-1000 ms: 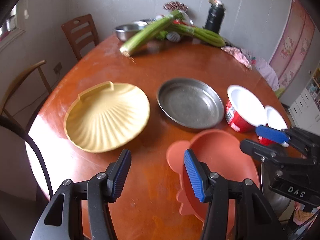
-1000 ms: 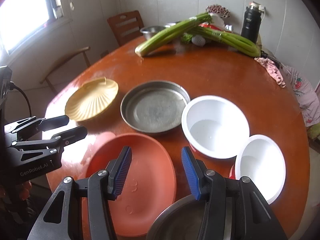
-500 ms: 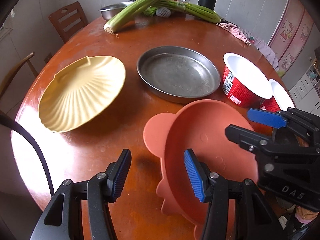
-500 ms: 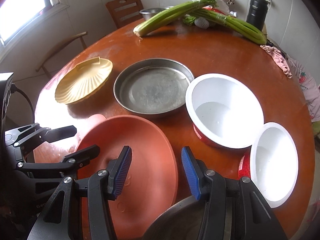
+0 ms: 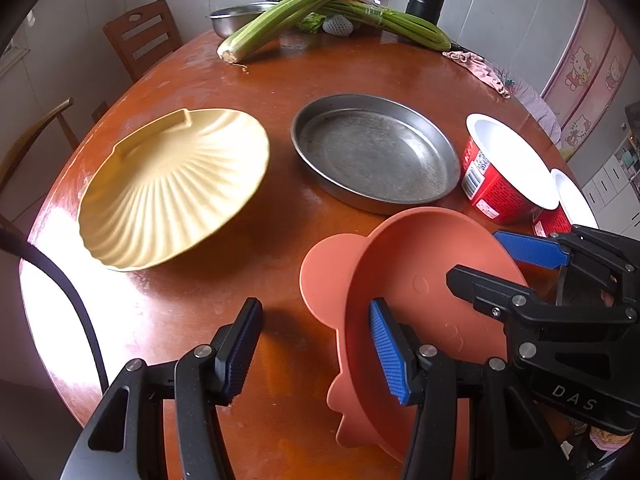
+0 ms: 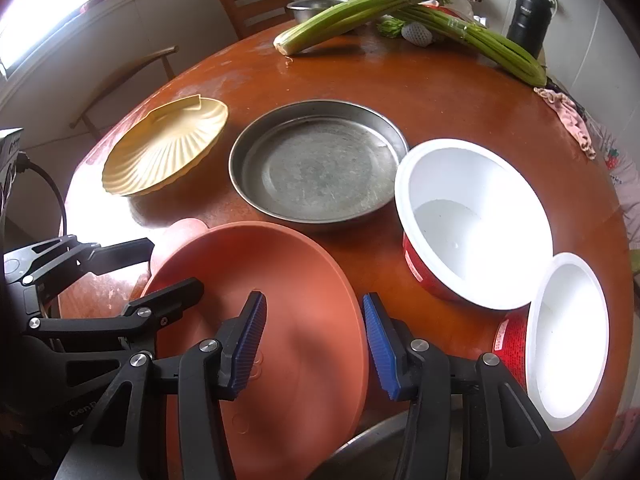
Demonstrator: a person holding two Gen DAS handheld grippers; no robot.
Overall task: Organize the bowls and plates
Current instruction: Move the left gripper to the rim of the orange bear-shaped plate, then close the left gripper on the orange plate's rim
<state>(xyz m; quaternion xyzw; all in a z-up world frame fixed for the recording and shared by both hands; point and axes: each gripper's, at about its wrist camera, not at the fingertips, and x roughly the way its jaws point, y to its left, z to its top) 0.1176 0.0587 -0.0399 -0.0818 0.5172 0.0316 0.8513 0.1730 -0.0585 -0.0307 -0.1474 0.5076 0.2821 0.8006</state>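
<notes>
The orange plate (image 6: 280, 320) lies at the near edge of the counter (image 5: 360, 68), its right rim resting up on a steel bowl (image 6: 372, 440) that shows only partly at the bottom of the right wrist view. The right gripper (image 6: 314, 344) straddles that raised rim, fingers spread, one over the plate and one outside it, pinching nothing. The left gripper (image 5: 316, 350) hovers at the plate's left rim, fingers also spread and empty, the right one over the plate.

Beyond it, a yellow shell plate (image 5: 172, 188) lies to the left, a steel pan (image 5: 376, 152) in the middle, and two red bowls, a large one (image 6: 472, 224) and a small one (image 6: 560, 336), to the right, the two close together. All sit singly; nothing looks stacked or grouped yet apart from the plate leaning on the steel bowl. I judge the sorting barely begun, with the orange plate likely the first piece to be lifted and every other dish left to gather.
</notes>
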